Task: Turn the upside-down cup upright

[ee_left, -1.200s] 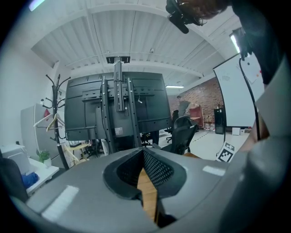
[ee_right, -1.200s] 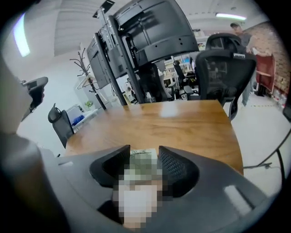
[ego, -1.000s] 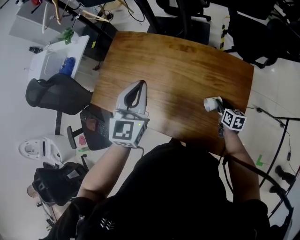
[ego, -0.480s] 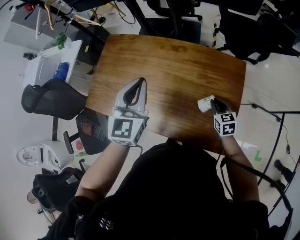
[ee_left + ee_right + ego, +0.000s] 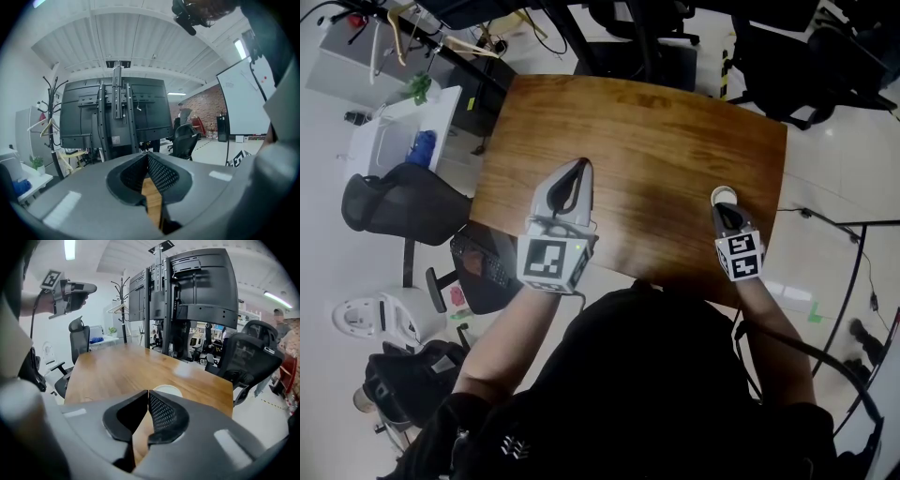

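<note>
A white paper cup (image 5: 724,195) stands on the wooden table (image 5: 647,131) near its right edge, open rim up. In the right gripper view its rim (image 5: 167,390) shows just past the jaw tips. My right gripper (image 5: 719,210) sits right behind the cup, tilted down; its jaws have just been closing and now meet at the tips (image 5: 148,392) with nothing between them. My left gripper (image 5: 582,165) hovers over the table's left half, far from the cup, its jaws (image 5: 147,154) together and empty.
The table's right edge (image 5: 782,187) runs close to the cup. A black office chair (image 5: 398,202) and a white side table (image 5: 403,127) stand at the left. More black chairs (image 5: 825,56) and a monitor stand (image 5: 197,282) lie beyond the far end.
The cup went from lying tilted at the right gripper's tips to standing with its opening up. The right gripper rolled, drew back a little and its jaws came together. The left gripper stayed put.
</note>
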Available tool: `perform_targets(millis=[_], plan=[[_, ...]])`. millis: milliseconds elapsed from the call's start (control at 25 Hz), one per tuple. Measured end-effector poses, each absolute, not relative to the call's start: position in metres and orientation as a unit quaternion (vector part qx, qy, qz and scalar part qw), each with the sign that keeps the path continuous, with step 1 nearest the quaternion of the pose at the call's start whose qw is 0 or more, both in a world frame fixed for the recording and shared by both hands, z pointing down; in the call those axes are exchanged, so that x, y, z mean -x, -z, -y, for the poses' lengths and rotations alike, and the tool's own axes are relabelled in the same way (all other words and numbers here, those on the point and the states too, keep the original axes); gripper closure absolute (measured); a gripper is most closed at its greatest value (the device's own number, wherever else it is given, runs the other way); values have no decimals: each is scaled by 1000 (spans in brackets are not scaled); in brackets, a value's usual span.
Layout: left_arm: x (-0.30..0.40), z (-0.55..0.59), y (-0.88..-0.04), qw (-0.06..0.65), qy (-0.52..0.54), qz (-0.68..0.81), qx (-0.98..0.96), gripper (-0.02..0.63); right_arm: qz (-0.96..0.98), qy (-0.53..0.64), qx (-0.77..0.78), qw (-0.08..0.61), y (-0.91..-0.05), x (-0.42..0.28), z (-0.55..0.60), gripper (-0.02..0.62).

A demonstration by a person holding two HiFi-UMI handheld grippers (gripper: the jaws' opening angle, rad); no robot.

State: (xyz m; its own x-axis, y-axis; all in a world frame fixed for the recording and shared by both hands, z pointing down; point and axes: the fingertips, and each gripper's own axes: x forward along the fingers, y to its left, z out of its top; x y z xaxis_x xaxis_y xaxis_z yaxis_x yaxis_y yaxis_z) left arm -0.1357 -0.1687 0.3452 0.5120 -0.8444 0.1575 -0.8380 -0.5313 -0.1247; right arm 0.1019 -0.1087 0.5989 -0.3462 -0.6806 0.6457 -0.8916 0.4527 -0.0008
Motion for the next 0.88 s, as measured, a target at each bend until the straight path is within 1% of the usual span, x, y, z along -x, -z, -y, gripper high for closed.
perform_targets(millis=[360,720,880], plan=[[140,166,-344,16,101,-488,867,606,798,-200,-489,290,-613,-97,104,586],[138,167,-338,24,93,-486,869,606,805,-195,-500,253,-599,-101,108,580],[137,167,-342,16,94,-488,868,606,809,-193,-501,239,-593,-103,110,547]])
